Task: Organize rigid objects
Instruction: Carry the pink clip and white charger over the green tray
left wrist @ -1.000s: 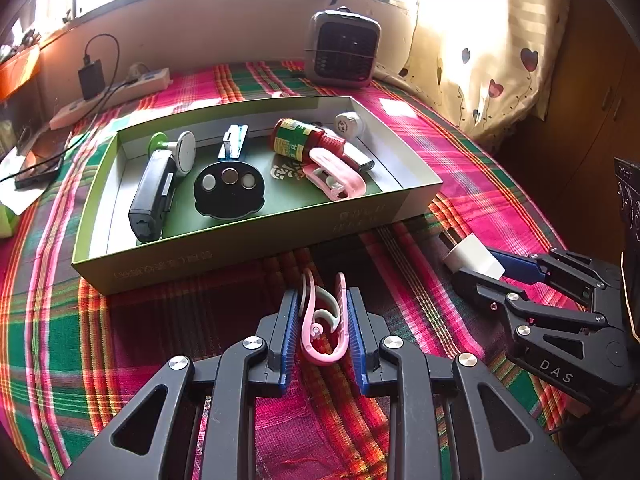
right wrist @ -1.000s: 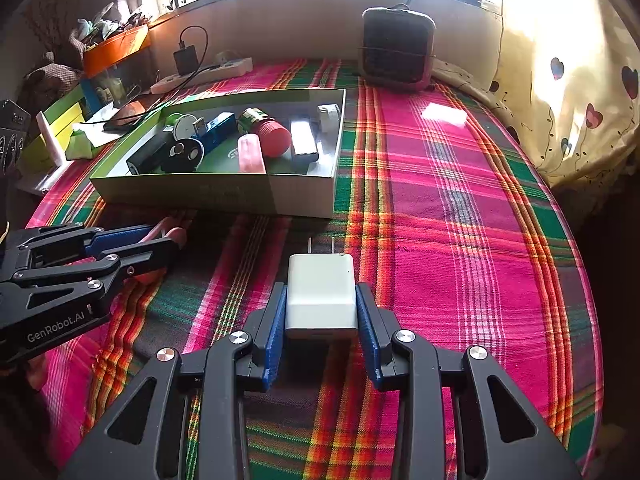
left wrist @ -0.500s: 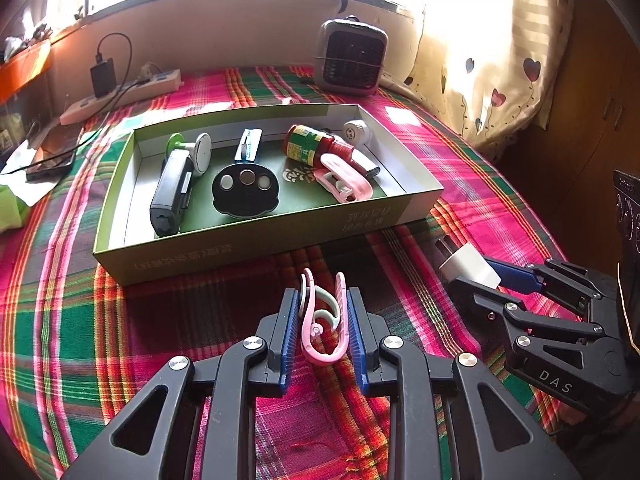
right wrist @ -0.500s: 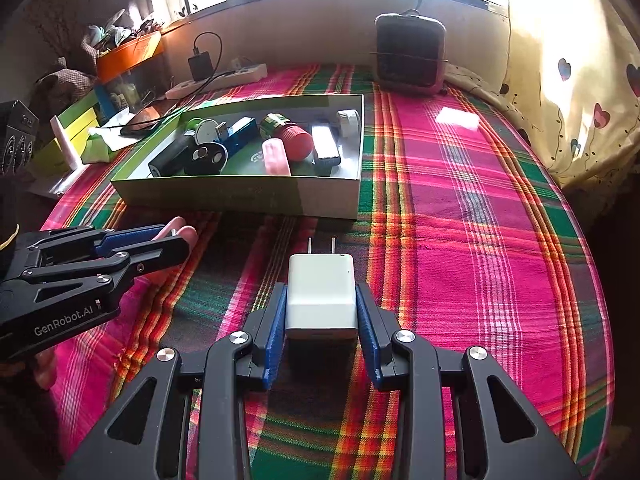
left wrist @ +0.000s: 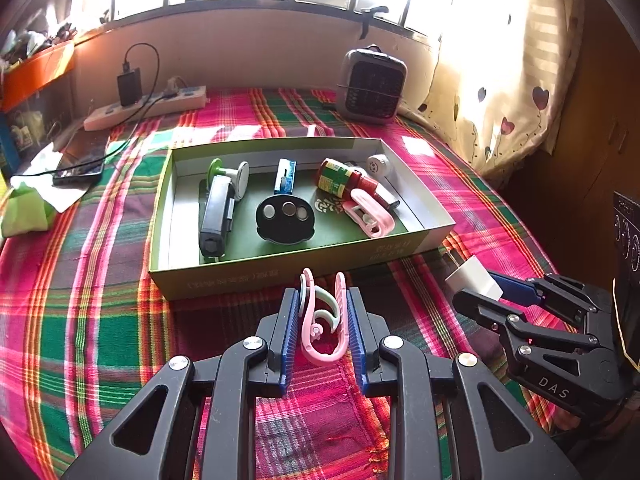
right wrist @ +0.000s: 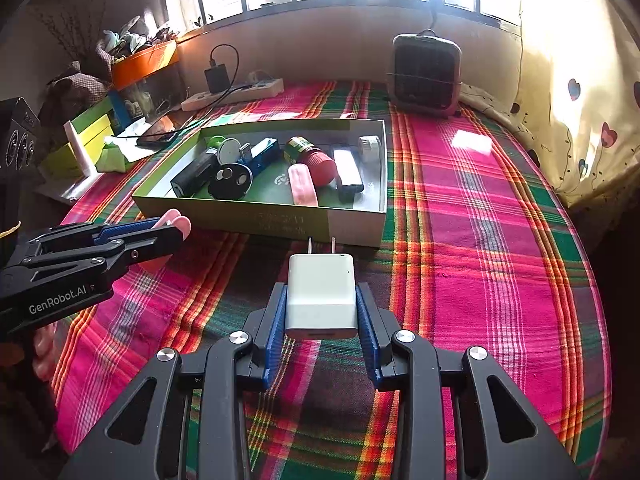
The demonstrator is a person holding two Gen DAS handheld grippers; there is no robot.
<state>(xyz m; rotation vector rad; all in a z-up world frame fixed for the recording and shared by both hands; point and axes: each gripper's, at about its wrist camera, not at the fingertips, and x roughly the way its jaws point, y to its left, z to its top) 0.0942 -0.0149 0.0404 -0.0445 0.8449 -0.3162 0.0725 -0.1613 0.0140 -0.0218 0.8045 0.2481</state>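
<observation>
My left gripper (left wrist: 322, 312) is shut on a pink clip (left wrist: 320, 320), held above the cloth just in front of the green box (left wrist: 280, 272). My right gripper (right wrist: 322, 308) is shut on a white charger plug (right wrist: 321, 296), prongs pointing at the box (right wrist: 256, 220). The box holds a black case, a black round disc (left wrist: 285, 219), a blue item, a red-capped bottle (left wrist: 344, 178), another pink clip (left wrist: 370, 216) and a white roll. Each gripper shows in the other's view: the right one (left wrist: 476, 284) at right, the left one (right wrist: 172, 228) at left.
A plaid cloth (right wrist: 480, 240) covers the table. A small heater (left wrist: 370, 86) stands at the back by the window. A power strip with a charger (left wrist: 152, 104), a phone (left wrist: 80, 170) and clutter lie at the back left. A curtain (left wrist: 500, 80) hangs at right.
Both grippers have risen and pulled back from the box, each still holding its object; the box looks farther away.
</observation>
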